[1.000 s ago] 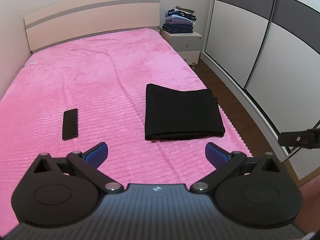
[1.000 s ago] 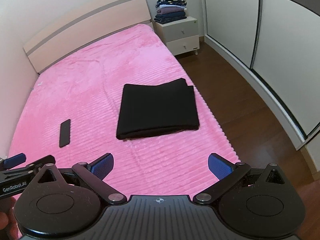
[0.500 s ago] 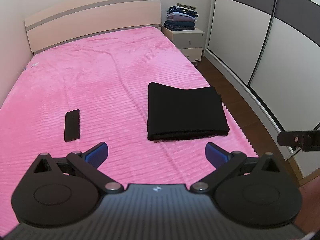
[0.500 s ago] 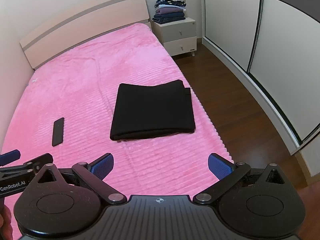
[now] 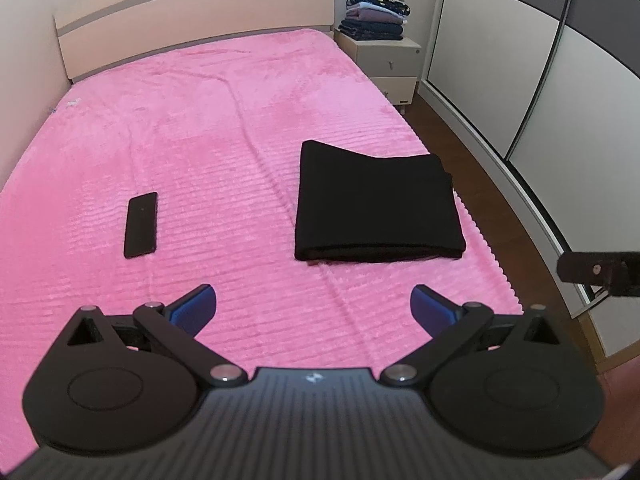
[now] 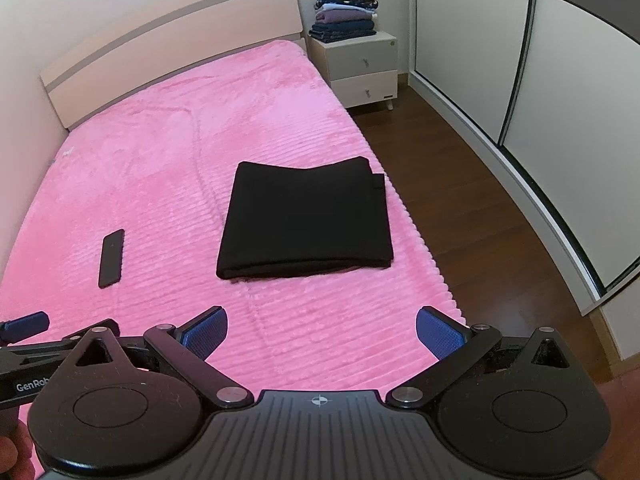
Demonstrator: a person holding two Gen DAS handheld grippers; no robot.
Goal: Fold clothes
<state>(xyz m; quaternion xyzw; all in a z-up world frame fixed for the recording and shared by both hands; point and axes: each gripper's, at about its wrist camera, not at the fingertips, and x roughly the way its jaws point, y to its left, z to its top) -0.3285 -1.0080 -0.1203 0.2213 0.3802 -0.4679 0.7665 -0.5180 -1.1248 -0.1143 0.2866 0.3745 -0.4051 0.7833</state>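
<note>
Blue pads are seen spread wide on the left gripper [image 5: 313, 306] and on the right gripper [image 6: 322, 330]; nothing is held between either pair, and both are kept above the near end of the bed [image 5: 192, 128], well short of the cloth. A black garment [image 6: 306, 220] is laid flat as a neat rectangle near the right edge of the bed, its thick folded edge turned toward the grippers, so it is judged to be close to finished or finished. A phone [image 5: 141, 225] is left well apart to its left, clear of the work. A stack of folded clothes [image 6: 346, 14] is kept on the nightstand [image 6: 362, 66], probably as the place for done pieces. How many layers the garment has cannot be made out, and what kind of garment it is cannot be told.
</note>
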